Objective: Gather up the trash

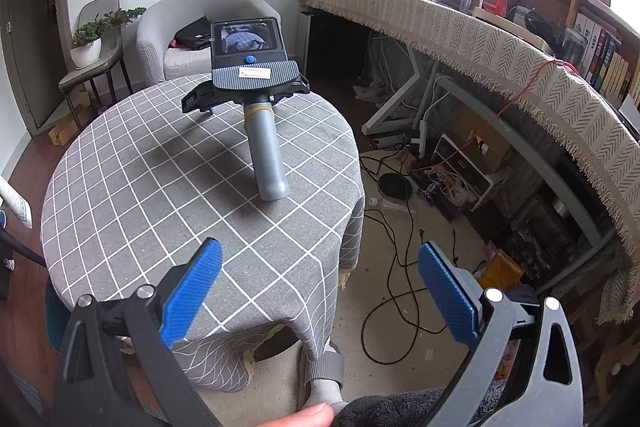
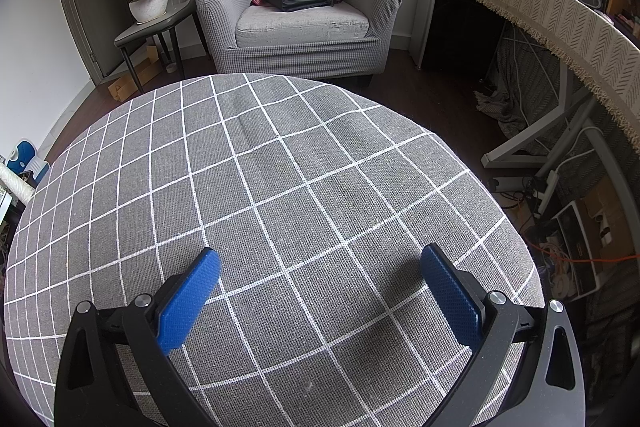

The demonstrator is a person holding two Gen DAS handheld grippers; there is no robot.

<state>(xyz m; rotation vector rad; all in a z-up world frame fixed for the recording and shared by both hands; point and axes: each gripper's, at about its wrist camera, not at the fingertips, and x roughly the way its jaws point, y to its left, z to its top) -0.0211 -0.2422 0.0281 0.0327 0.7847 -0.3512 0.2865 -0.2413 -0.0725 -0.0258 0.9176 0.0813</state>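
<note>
Your right tongs [image 2: 320,291] are lying on the worktop [image 2: 280,167], toward its far edge as the left wrist camera sees it, with the grey handle [image 1: 268,155] pointing back toward the near edge and nobody's hand on it. Laid down that way, its own camera looks flat across the checked cloth toward the armchair [image 2: 296,7], and its blue pads [image 2: 188,299] stand spread wide with nothing between them. Your left tongs [image 1: 320,291] are spread just as wide and also empty; you hold them out past the near right edge of the worktop, so one pad hangs over the cloth and the other over the floor [image 1: 400,307]. A fingertip [image 1: 308,417] shows at the bottom of that view. That reads as a rest or start posture: one tool parked where it cannot roll off, the other raised and ready but committed to nothing. As for the trash, neither view shows any on the worktop; the cloth is bare apart from the parked tool. The only loose clutter in sight is down on the floor to the right, among the cables [image 1: 384,187] under the long desk [image 1: 480,39], where some scraps and packaging lie, though I cannot tell which of it counts as trash. No bin shows in either view. You would probably need to pick up the parked tool before anything gets collected.
</note>
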